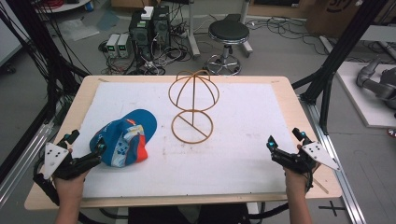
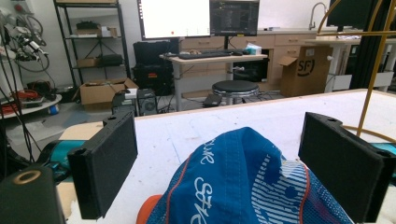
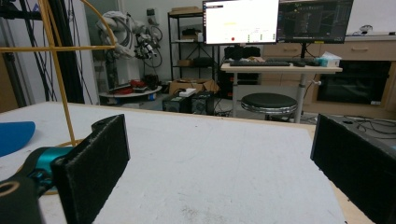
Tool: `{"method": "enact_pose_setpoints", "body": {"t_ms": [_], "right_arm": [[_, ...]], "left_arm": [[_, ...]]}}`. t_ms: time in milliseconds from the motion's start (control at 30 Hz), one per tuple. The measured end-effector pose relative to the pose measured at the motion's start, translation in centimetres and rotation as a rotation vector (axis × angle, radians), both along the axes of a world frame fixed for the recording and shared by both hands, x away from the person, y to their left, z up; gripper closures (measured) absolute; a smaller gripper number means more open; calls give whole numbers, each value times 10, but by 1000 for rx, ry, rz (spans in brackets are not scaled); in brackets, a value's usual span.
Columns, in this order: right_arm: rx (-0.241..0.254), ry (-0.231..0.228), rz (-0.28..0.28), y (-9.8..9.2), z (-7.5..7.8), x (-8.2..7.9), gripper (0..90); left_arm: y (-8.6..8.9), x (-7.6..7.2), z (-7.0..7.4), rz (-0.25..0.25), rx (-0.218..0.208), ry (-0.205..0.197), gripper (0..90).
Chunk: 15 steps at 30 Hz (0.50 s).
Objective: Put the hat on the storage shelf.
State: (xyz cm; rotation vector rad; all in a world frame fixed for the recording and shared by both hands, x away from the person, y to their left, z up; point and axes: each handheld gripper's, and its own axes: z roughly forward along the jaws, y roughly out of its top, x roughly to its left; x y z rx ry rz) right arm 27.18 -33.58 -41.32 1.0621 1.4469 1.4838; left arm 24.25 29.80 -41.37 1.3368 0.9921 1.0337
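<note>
From the high view, a blue cap (image 1: 125, 137) with orange and white patches is lying on the white sheet (image 1: 233, 140) covering the bench (image 1: 289, 93), left of a yellow wire stand (image 1: 192, 106) made of a round base ring and a domed cage on a post. The left gripper (image 1: 99, 148) is sitting at the cap's left edge, its tips right at the fabric, while the right gripper (image 1: 286, 137) is resting well apart near the bench's right edge, with bare sheet in front of it.

The left gripper view is adding what the overhead picture is hiding: the cap (image 2: 247, 182) is bulging up between the two black jaws, which are standing wide, one on each side of the crown. White lettering and stripes are showing on the mesh, and an orange rim is peeking out low down. Whether the pads are pressing on the fabric cannot be told; a gap is showing beside the left pad.

The right gripper view is looking across bare sheet with its jaws spread wide around nothing; the stand's post (image 3: 58, 74) is rising at far left and a sliver of blue cap (image 3: 14, 135) is lying beyond it. A stool (image 3: 271, 103) and desk monitors (image 3: 240, 21) are standing behind.
</note>
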Motion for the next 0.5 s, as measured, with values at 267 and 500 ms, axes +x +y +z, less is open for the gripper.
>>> {"method": "enact_pose_setpoints", "body": {"t_ms": [267,500], "right_arm": [[1,0,2,-1,0,0,42],[5,2,-7,-3,0,-1,42]], "left_arm": [[-2,-1,1,-9,2,-6,120],[-4,0,1,-26,10,-7,120]]}}
